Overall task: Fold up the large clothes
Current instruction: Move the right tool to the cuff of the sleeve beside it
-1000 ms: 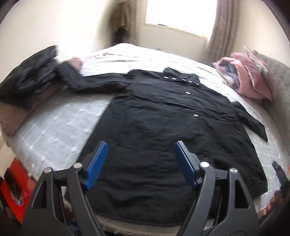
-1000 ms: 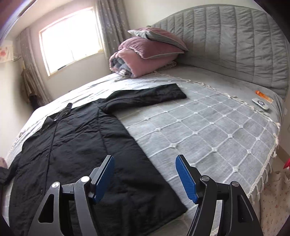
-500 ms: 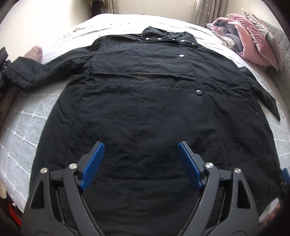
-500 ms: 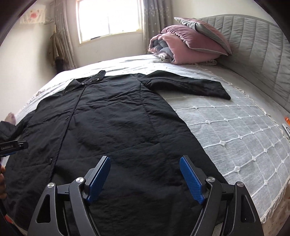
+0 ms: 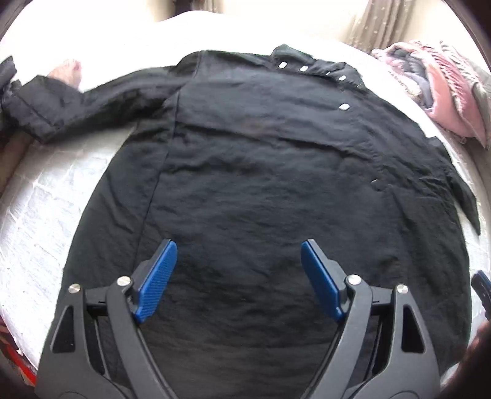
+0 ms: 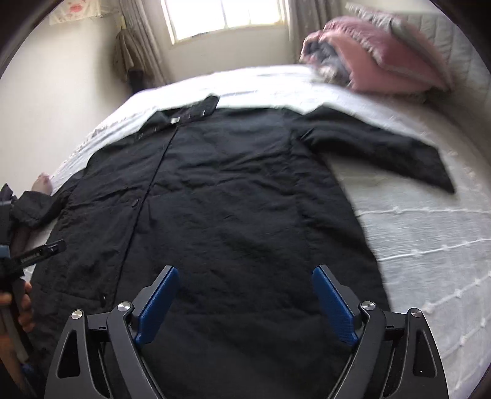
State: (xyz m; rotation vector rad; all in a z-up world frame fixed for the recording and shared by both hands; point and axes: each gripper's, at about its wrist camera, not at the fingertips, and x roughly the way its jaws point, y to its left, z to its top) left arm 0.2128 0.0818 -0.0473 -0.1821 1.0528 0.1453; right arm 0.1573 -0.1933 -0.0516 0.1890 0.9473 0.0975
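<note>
A long black coat [image 5: 260,190] lies flat and buttoned on the white quilted bed [image 5: 40,221], collar at the far end and both sleeves spread out. It also shows in the right wrist view [image 6: 233,202]. My left gripper [image 5: 238,245] is open and empty, hovering over the coat's lower half. My right gripper [image 6: 245,273] is open and empty over the coat's lower right part. The left sleeve [image 5: 61,98] reaches the bed's left edge; the right sleeve [image 6: 392,153] lies out towards the pillows.
Pink pillows and a folded blanket [image 6: 377,64] sit at the head of the bed, also in the left wrist view [image 5: 442,92]. A window [image 6: 227,15] is on the far wall. Dark clothing [image 5: 7,83] lies at the bed's left edge.
Both grippers have moved in over the bed and tilted down towards the coat, which now fills both views. Both stay open and empty. The coat has not moved.
</note>
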